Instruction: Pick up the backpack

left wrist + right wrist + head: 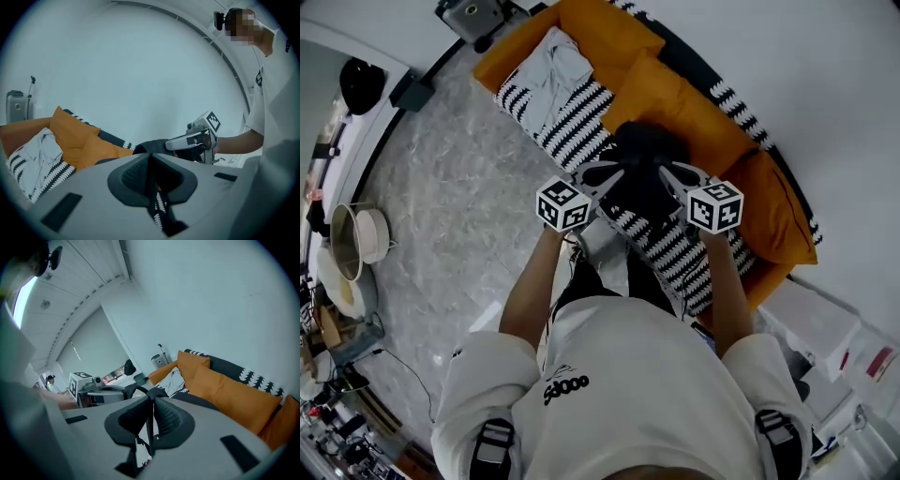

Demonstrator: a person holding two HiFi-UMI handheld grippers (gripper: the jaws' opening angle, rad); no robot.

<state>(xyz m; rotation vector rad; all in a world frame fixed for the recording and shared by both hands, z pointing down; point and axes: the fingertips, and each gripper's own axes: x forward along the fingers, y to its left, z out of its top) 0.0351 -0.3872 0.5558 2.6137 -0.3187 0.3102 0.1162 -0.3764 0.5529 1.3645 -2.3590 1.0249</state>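
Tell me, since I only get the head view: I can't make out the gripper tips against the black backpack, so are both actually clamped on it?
Observer: The left gripper is shut on a thin black strap of the backpack.
Reviewer: And the right one?
Observer: The right gripper is likewise shut on a black strap.
Reviewer: Anyone else in the room?
Observer: Yes, the right gripper view shows a person in a dark cap far across the room.
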